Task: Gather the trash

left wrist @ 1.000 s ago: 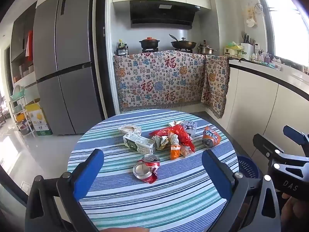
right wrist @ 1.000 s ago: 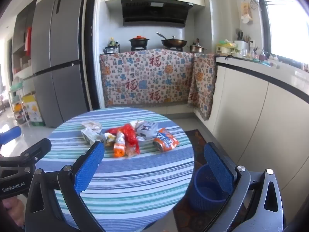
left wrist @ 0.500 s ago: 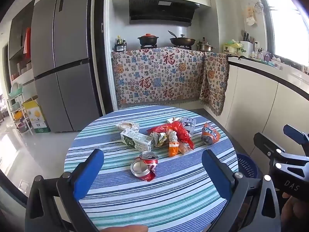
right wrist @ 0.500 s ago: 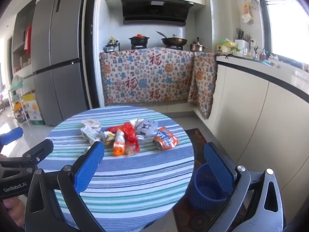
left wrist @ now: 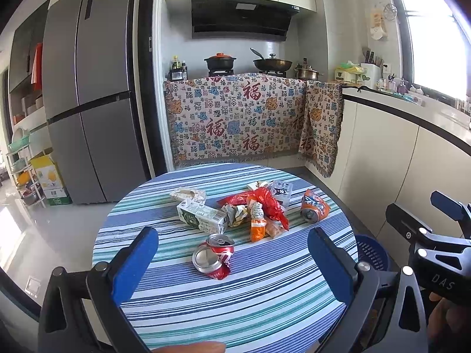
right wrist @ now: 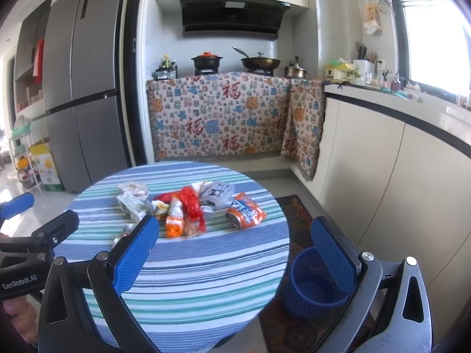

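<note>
A round striped table (left wrist: pixel 265 300) fills the frame's centre, trash pile (left wrist: pixel 253 209) mid-frame, blue basket (right wrist: pixel 315 288) lower right. Left gripper (left wrist: pixel 232 261) and right gripper (right wrist: pixel 235 250) hover spread wide, empty. Crushed red can (left wrist: pixel 213 257) lies nearest.

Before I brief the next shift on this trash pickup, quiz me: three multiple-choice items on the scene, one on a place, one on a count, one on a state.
1. Where is the blue basket?
A) on the table
B) on the floor beside the table
C) on the counter

2. How many drink cans lie on the striped table?
A) two
B) four
C) none

3. What are the left gripper and right gripper doing?
A) both shut on trash
B) one holds a can
C) both open, holding nothing

Key: 1 B, it stands on the rug at the table's right edge. 2 A, a crushed red can and an orange can. 3 C, the fingers are spread with nothing between them.
</note>
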`<state>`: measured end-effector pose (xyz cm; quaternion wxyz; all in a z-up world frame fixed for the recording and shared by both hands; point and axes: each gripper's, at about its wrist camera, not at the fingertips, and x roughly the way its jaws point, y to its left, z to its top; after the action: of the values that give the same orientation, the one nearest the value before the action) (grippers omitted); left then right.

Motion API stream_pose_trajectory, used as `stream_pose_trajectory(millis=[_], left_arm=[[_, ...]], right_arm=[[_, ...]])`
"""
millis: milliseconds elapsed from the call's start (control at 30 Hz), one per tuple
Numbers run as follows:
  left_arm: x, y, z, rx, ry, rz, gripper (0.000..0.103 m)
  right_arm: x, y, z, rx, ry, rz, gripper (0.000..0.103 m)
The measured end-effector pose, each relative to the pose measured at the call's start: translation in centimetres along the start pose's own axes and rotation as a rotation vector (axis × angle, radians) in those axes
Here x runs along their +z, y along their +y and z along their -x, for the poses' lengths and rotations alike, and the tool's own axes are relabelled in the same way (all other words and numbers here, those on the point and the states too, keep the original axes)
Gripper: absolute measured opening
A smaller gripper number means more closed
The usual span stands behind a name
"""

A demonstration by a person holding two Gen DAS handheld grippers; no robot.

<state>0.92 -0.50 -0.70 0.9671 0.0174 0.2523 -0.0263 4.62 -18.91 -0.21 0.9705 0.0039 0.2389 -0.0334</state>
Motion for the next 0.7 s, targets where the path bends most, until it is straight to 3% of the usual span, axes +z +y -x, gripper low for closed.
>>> stream_pose_trajectory(millis=[700], left_arm=[[0.26,-0.13,0.20,-0.005,-0.005,-0.001,0.103]], right_arm=[[0.21,0.05,0.19,-0.001,-0.011,0.003,0.103]])
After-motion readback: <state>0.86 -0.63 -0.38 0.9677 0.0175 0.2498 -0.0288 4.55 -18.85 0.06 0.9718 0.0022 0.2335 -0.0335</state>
